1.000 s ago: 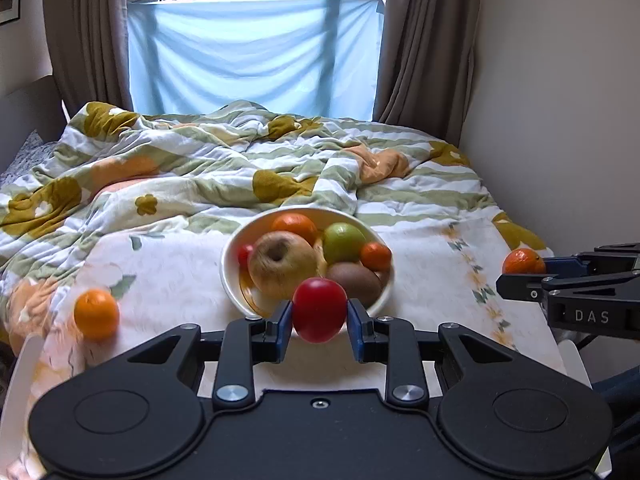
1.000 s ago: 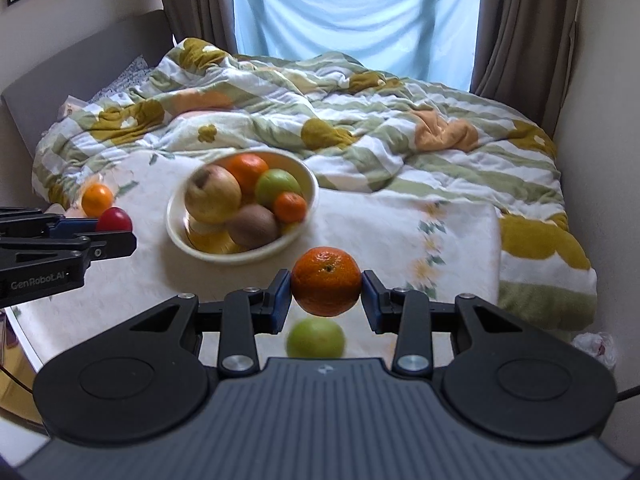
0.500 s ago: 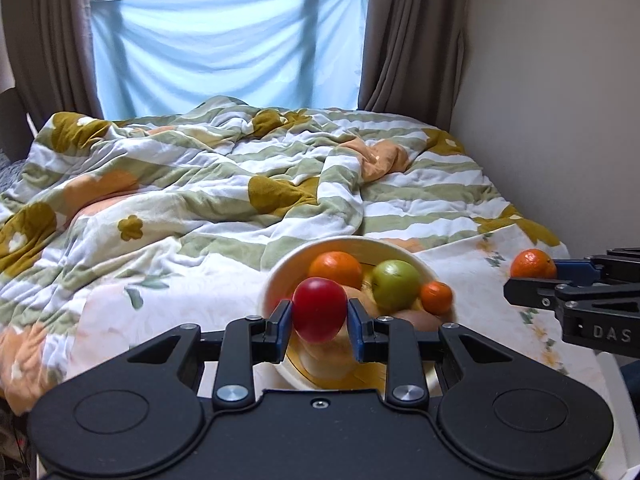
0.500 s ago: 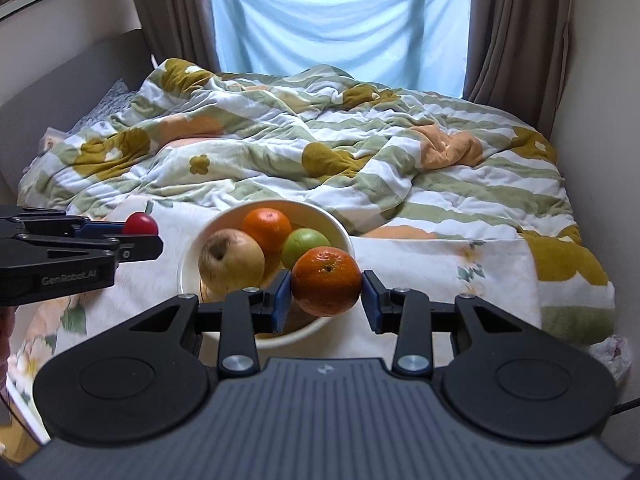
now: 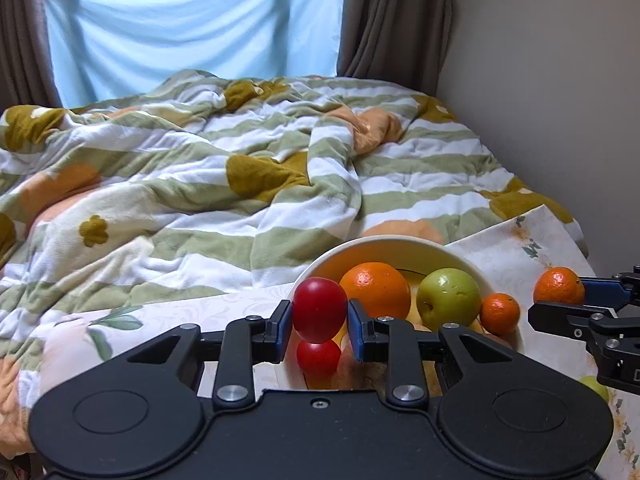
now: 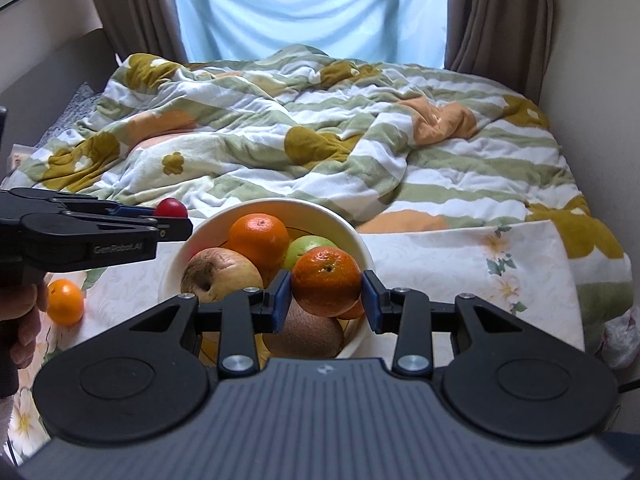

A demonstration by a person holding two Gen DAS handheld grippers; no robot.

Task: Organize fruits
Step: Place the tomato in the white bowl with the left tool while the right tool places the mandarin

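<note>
Both loaded grippers have moved over the bowl (image 6: 352, 236).

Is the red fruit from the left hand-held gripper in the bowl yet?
Not yet. The red fruit sits clamped between the left hand-held gripper's blue pads, near the bowl's rim; whether over it, cannot tell.

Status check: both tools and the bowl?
Left tool shut on red fruit. Right tool shut on orange. Both over the bowl, already nearly full; nothing blocking.
</note>
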